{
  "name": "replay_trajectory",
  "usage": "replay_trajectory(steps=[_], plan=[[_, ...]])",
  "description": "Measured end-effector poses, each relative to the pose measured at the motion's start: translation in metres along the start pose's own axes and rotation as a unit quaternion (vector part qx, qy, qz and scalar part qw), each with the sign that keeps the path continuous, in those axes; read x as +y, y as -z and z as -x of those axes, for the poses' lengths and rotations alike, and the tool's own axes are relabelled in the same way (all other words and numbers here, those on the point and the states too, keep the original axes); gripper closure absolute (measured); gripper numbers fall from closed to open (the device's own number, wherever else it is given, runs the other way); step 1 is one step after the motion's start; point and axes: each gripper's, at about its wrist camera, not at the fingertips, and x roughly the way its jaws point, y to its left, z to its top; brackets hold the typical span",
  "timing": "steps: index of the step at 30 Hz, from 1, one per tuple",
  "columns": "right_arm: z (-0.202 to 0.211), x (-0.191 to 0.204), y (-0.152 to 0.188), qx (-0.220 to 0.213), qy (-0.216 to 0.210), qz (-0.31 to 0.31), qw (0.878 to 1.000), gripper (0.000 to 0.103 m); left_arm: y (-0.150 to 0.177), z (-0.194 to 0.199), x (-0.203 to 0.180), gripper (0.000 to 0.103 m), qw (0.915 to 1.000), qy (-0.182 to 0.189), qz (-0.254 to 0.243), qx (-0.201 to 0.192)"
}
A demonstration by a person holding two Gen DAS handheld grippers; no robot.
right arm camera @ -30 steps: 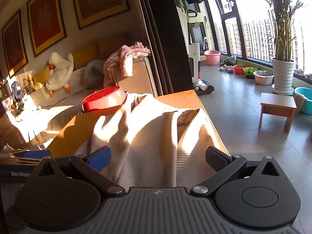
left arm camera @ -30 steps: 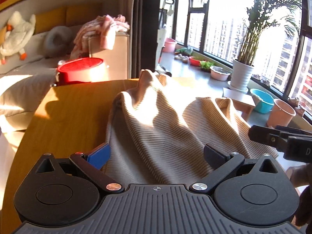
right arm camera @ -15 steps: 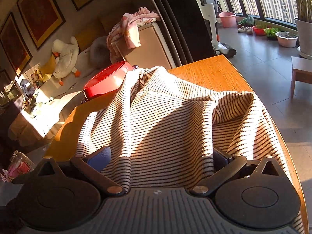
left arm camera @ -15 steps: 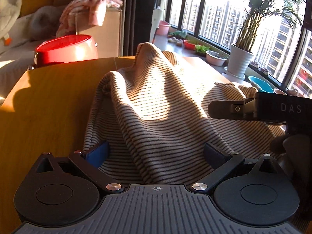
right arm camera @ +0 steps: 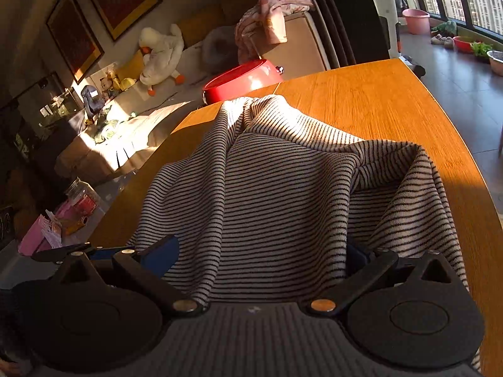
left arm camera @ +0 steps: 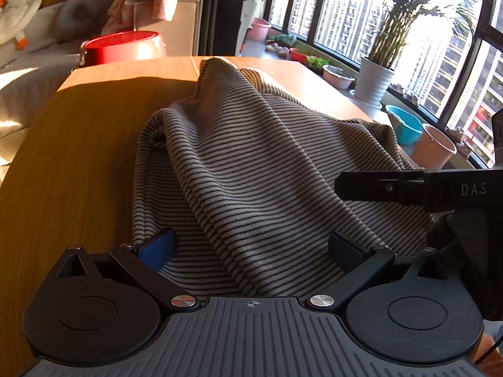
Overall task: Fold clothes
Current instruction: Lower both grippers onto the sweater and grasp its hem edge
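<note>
Since a second ago we have lowered both grippers toward the wooden table (left arm camera: 94, 132), the striped sweater (left arm camera: 251, 163) draping flatter. Left gripper (left arm camera: 251, 248) and right gripper (right arm camera: 261, 251) both stand spread wide, cloth lying between their fingers, clamping nothing. We judge we are mid-spread; next we need to close on the near hem.

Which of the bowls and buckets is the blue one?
The blue basin on the floor by the window, beside the pink bucket. The big bowl behind the table is red.

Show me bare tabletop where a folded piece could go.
Bare wood left of the striped garment, out to the table edge; more beyond it, toward the red basin. Thin strip along the window edge. Crowded near both tools, left, right.
</note>
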Motion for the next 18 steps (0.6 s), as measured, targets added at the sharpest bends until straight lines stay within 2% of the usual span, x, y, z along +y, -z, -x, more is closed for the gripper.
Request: replay_trajectory(steps=[3, 4, 5, 9, 11, 13, 16, 18], plan=[[0.008, 0.009, 0.009, 0.006, 0.005, 0.025, 1.000, 0.000, 0.000, 0.001, -0.003, 0.003, 0.9999, -0.010, -0.008, -0.011], [0.009, 0.009, 0.009, 0.005, 0.004, 0.023, 1.000, 0.000, -0.001, 0.001, -0.004, 0.009, 0.9997, -0.014, -0.012, -0.015], [0.010, 0.009, 0.009, 0.003, 0.004, 0.020, 1.000, 0.000, -0.002, 0.000, -0.006, 0.023, 0.9995, -0.018, -0.017, -0.020], [0.012, 0.007, 0.005, -0.007, 0.011, 0.003, 1.000, 0.000, -0.010, -0.002, -0.001, 0.047, 0.9994, -0.014, -0.012, -0.031], [0.017, 0.009, 0.005, -0.017, 0.027, 0.009, 0.999, 0.000, -0.014, -0.001, 0.009, 0.070, 0.9994, -0.006, 0.004, -0.034], [0.025, 0.015, 0.003, -0.033, 0.045, 0.032, 0.998, 0.000, -0.019, 0.002, 0.025, 0.082, 0.9987, 0.001, 0.032, -0.039], [0.043, 0.037, -0.004, -0.068, 0.058, 0.102, 0.991, 0.001, -0.030, 0.013, 0.047, 0.086, 0.9959, -0.014, 0.061, -0.066], [0.051, 0.052, -0.007, -0.082, 0.057, 0.142, 0.985, 0.011, -0.040, 0.023, 0.060, 0.088, 0.9926, -0.031, 0.074, -0.091]])
